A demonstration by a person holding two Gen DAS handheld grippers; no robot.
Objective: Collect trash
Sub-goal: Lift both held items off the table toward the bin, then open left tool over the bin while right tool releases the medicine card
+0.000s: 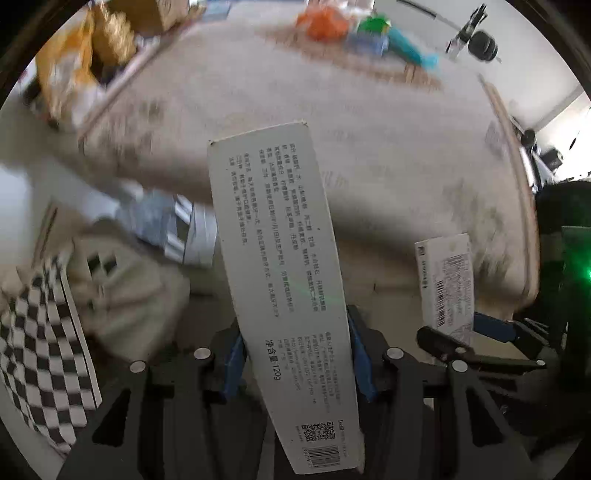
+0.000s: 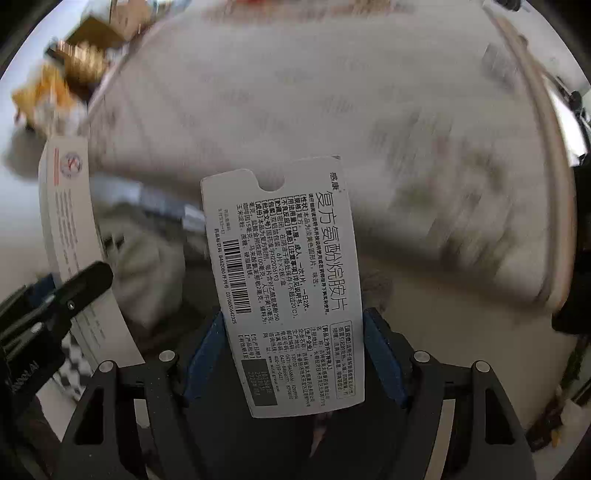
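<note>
My left gripper (image 1: pixel 295 354) is shut on a long white toothpaste box (image 1: pixel 277 266) with printed text and a barcode, held above a beige rug. My right gripper (image 2: pixel 293 350) is shut on a smaller white medicine box (image 2: pixel 284 280) with large black characters. The right gripper and its medicine box also show in the left wrist view (image 1: pixel 448 284) at the right. The left gripper's long box also shows in the right wrist view (image 2: pixel 74 229) at the left. Both views are motion-blurred.
Orange and yellow snack wrappers (image 1: pixel 70 74) and a cardboard box (image 1: pixel 151 14) lie at the far left. Colourful toys (image 1: pixel 354 29) sit at the far edge of the rug. A checkered cloth (image 1: pixel 40 343) and a silver-grey bag (image 1: pixel 173 225) lie below left.
</note>
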